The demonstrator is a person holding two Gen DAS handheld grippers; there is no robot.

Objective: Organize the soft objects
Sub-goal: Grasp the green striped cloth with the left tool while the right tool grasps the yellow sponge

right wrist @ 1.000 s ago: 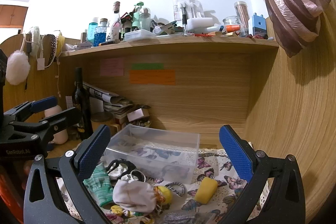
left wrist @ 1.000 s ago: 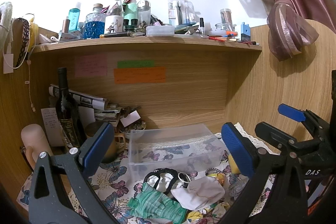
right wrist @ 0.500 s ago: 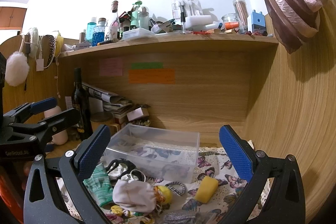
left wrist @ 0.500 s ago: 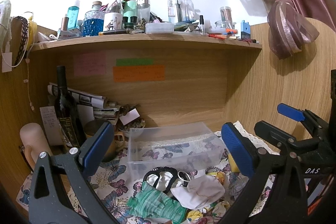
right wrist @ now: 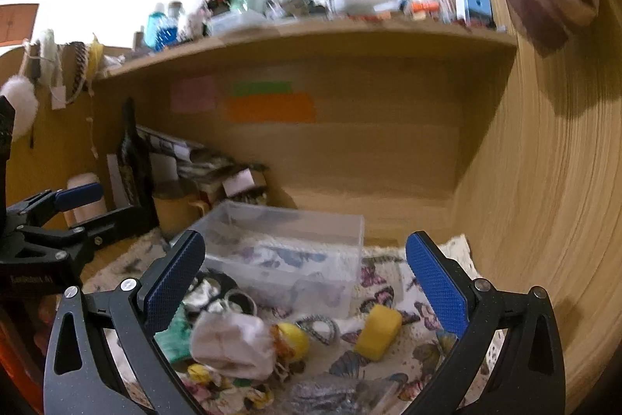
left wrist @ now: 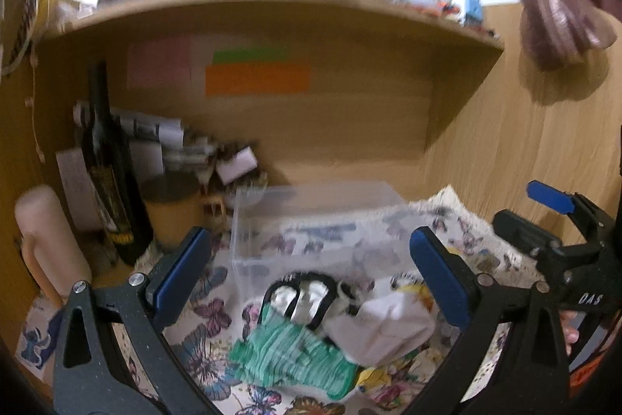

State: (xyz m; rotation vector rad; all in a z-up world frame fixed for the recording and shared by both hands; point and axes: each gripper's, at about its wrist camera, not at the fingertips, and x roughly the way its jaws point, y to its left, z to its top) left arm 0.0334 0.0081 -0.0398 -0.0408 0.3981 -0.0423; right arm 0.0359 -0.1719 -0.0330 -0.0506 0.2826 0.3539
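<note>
While both pairs of fingers stand wide and empty, reads as the opening step: picking a first soft thing to lift.

Fills most of both views: wooden alcove under a cluttered shelf [left wrist: 272, 2], blurred. Below it, across the lower half of each frame, desk covered by a butterfly-print cloth [left wrist: 210, 314]. At lower centre, on that cloth, clear plastic box [left wrist: 311, 220], open-topped and apparently with nothing in it but the cloth showing through; likely the place to put the soft things, judging from the task.

Just in front of the box, near the bottom edge of the left wrist view, a heap: green striped knit [left wrist: 287, 352] lying flat, touching a white fabric pouch [left wrist: 388, 321] to its right. In the right wrist view, lower centre, same pouch [right wrist: 229, 345]; beside it, right of centre, yellow sponge block [right wrist: 377, 331] lying apart on the cloth, and a small yellow ball [right wrist: 293, 337] tucked against the pouch.

Left gripper [left wrist: 309, 240] framed over the knit and pouch, above them and not touching. Right gripper [right wrist: 305, 244] framed over pouch and sponge, likewise clear of both.

Calls next for lowering one gripper onto a single item: the sponge looks easiest for the right, lying alone; knit or pouch for the left, with care not to drag its neighbour. Then closing gently, lifting over the box wall, releasing inside.
</note>
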